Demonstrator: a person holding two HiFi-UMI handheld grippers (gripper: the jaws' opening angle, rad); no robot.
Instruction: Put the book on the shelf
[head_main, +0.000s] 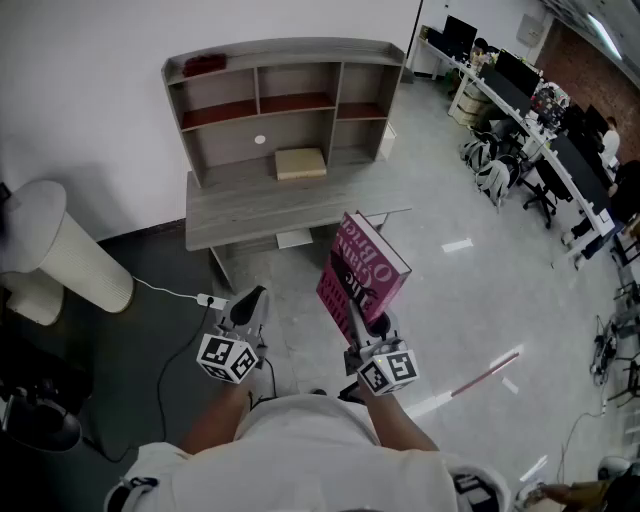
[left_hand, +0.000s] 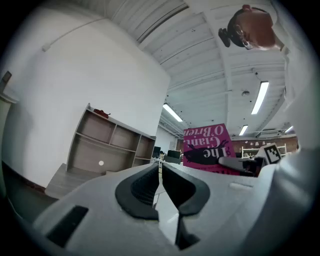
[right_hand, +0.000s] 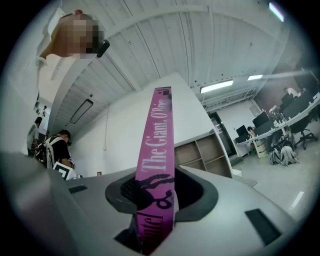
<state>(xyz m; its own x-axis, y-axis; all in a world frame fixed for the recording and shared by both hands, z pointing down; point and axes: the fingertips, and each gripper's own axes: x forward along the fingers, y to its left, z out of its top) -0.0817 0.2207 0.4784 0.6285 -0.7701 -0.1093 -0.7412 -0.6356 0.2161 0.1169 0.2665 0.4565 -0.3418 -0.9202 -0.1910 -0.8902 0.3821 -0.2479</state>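
Note:
A magenta book (head_main: 362, 275) stands upright and tilted in the air, with my right gripper (head_main: 375, 325) shut on its lower end. In the right gripper view its spine (right_hand: 157, 150) rises between the pads of that gripper (right_hand: 155, 195). My left gripper (head_main: 248, 303) hangs to the book's left, apart from it, its jaws together with nothing between them (left_hand: 160, 175). The left gripper view catches the book's cover (left_hand: 207, 150) off to the right. The grey shelf unit (head_main: 290, 100) stands on a desk (head_main: 250, 215) ahead against the white wall, and it also appears as the shelf (left_hand: 107, 145) (right_hand: 202, 155) in both gripper views.
A tan box (head_main: 300, 162) lies in the shelf's lower bay and a dark red item (head_main: 203, 64) on its top. A white cylinder (head_main: 70, 255) stands at the left, and a power strip with cable (head_main: 210, 299) lies on the floor. Office desks and chairs (head_main: 540, 130) fill the right.

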